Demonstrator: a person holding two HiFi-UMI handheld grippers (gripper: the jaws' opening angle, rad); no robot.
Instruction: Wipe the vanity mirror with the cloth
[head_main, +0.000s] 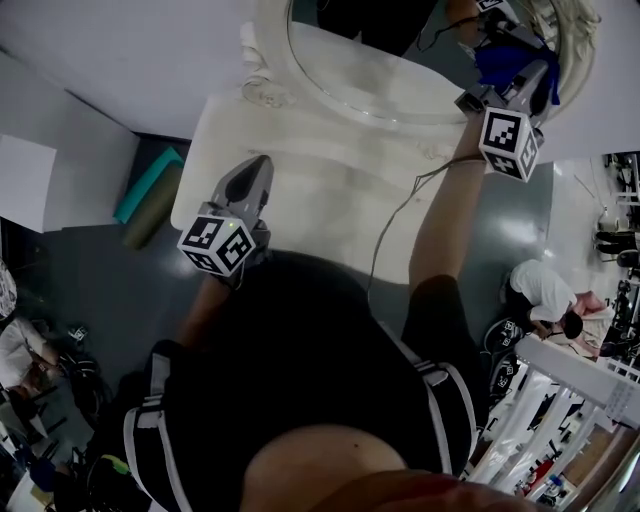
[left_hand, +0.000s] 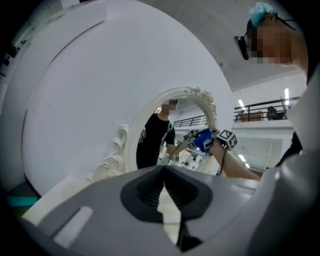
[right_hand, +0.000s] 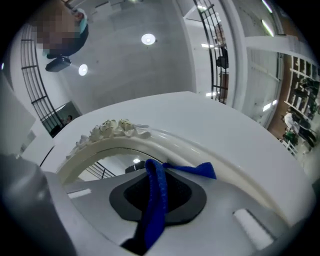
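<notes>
The oval vanity mirror (head_main: 400, 75) in its white ornate frame (head_main: 270, 85) stands on a white vanity top (head_main: 330, 190). My right gripper (head_main: 487, 88) is at the mirror's right edge, shut on a blue cloth (head_main: 512, 62). In the right gripper view the cloth (right_hand: 156, 200) hangs pinched between the jaws of that gripper (right_hand: 152, 172), up against the curved frame (right_hand: 165, 142) near its floral crest. My left gripper (head_main: 255, 178) hovers over the vanity top's left part, jaws together and empty. From the left gripper (left_hand: 164, 172) the mirror (left_hand: 167, 137) lies ahead, with the cloth (left_hand: 202, 140) at its right side.
A cable (head_main: 392, 225) trails across the vanity top from my right arm. A green mat (head_main: 148, 185) lies on the floor to the left. A person (head_main: 545, 295) sits on the floor at the right, and white shelving (head_main: 570, 390) stands at the lower right.
</notes>
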